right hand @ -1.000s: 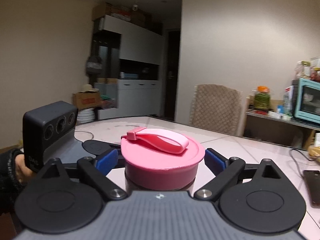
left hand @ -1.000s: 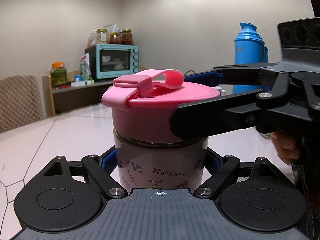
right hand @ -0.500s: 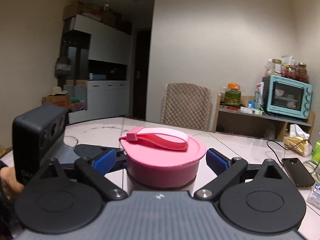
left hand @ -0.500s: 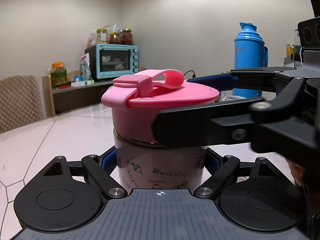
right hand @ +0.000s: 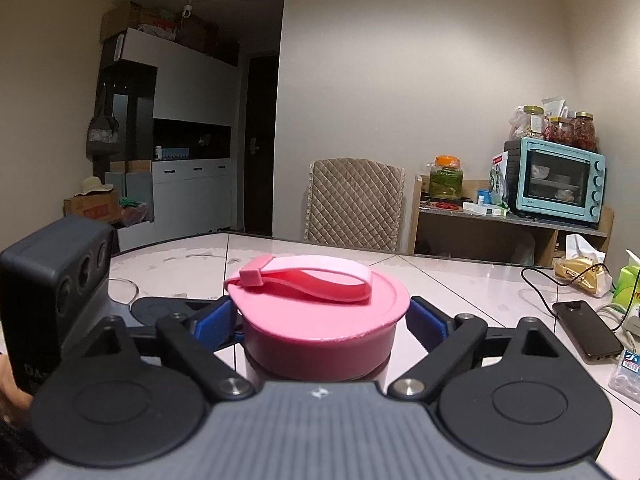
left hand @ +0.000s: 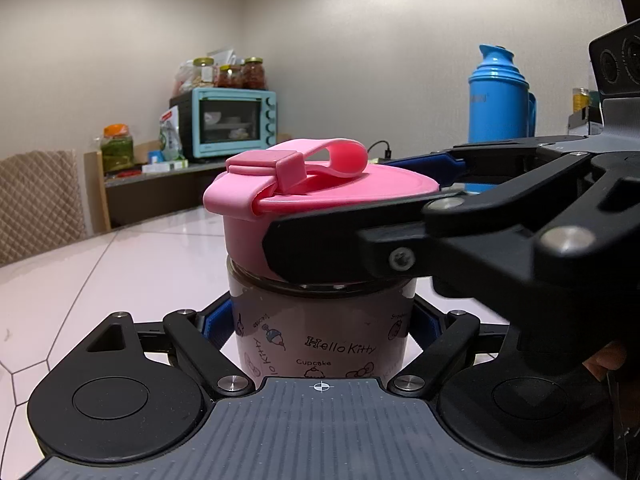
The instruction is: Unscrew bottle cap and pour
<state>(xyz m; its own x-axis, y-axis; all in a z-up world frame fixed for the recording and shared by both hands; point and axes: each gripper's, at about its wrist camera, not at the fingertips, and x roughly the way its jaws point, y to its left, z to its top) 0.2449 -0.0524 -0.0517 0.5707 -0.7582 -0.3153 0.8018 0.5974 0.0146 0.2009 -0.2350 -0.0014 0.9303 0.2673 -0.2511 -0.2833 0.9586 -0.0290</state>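
Note:
A clear Hello Kitty bottle with a pink screw cap stands on the white table. My left gripper is shut on the bottle's body, its blue pads against both sides below the cap. My right gripper reaches in from the right at cap height. Its jaws are closing, and its blue pads meet the sides of the pink cap. The cap's strap loop lies on top. In the left wrist view the right gripper's near finger hides part of the cap.
A blue thermos stands behind the bottle. A phone on a cable, a plastic-wrapped packet and a green carton lie at the table's right. A chair and a shelf with a teal oven stand beyond the table.
My right gripper swung round the cap, its jaws widened and then narrowed until the pads met the cap's sides. The left gripper and the bottle stayed put.

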